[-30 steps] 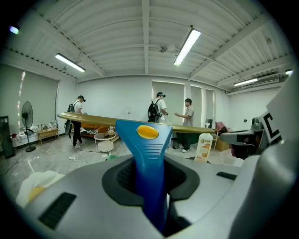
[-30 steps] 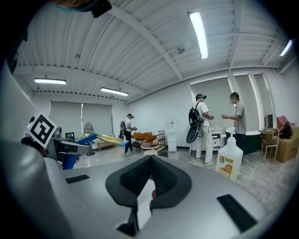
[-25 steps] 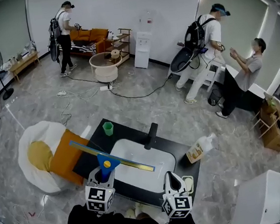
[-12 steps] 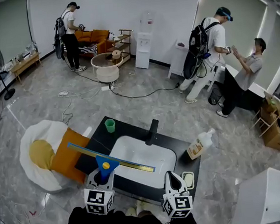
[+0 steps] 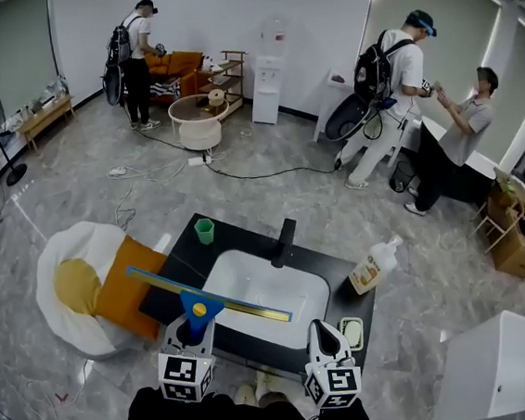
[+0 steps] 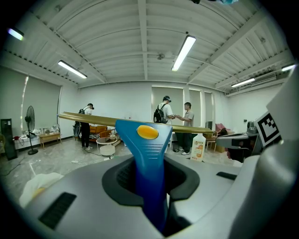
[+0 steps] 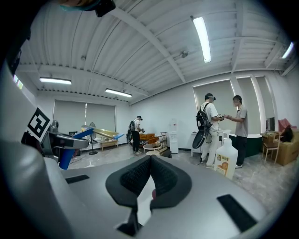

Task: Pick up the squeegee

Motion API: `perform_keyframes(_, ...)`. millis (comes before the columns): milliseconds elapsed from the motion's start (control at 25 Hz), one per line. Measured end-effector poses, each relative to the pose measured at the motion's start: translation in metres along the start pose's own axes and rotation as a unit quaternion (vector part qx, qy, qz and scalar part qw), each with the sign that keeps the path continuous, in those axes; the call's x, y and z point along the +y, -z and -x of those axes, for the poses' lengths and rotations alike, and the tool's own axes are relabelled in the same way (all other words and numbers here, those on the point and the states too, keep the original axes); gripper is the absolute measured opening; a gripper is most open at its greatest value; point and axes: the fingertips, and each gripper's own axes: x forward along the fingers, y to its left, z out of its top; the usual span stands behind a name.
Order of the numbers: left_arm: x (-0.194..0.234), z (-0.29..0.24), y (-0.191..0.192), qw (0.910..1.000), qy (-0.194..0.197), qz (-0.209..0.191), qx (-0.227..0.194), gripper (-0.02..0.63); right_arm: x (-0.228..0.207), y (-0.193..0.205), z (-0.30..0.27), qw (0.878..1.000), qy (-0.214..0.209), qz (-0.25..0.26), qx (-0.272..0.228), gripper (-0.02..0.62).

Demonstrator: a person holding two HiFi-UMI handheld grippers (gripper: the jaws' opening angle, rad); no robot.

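The squeegee [image 5: 202, 302] has a blue handle with a yellow button and a long brass-coloured blade. It hangs level above the front left of the sink, clear of the counter. My left gripper [image 5: 194, 333] is shut on the blue handle [image 6: 148, 161], which stands upright between the jaws with the blade across the top. My right gripper [image 5: 323, 330] is beside it over the counter's front edge, with its jaws shut [image 7: 148, 182] and nothing held. In the right gripper view the squeegee [image 7: 100, 134] shows at the left.
A white sink basin [image 5: 293, 280] sits in a black counter [image 5: 176, 260] with a black faucet [image 5: 284, 241], a green cup [image 5: 205, 230], a soap bottle [image 5: 373, 269] and a small dish [image 5: 353, 334]. A white and orange beanbag [image 5: 84, 286] lies left. A white cabinet [image 5: 503, 370] stands right. Several people stand behind.
The squeegee stays held over the sink, almost where it was. The person at the back left has walked a little to the right.
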Motion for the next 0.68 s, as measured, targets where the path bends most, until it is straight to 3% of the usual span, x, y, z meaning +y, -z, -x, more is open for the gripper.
perform_keyframes(680, -0.0002, -0.0040, 0.0001, 1.0000, 0.006, 0.002, -0.002, 0.094, 0.0018, -0.0003, -0.0014, 1.000, 0.002, 0.001, 0.000, 0.017)
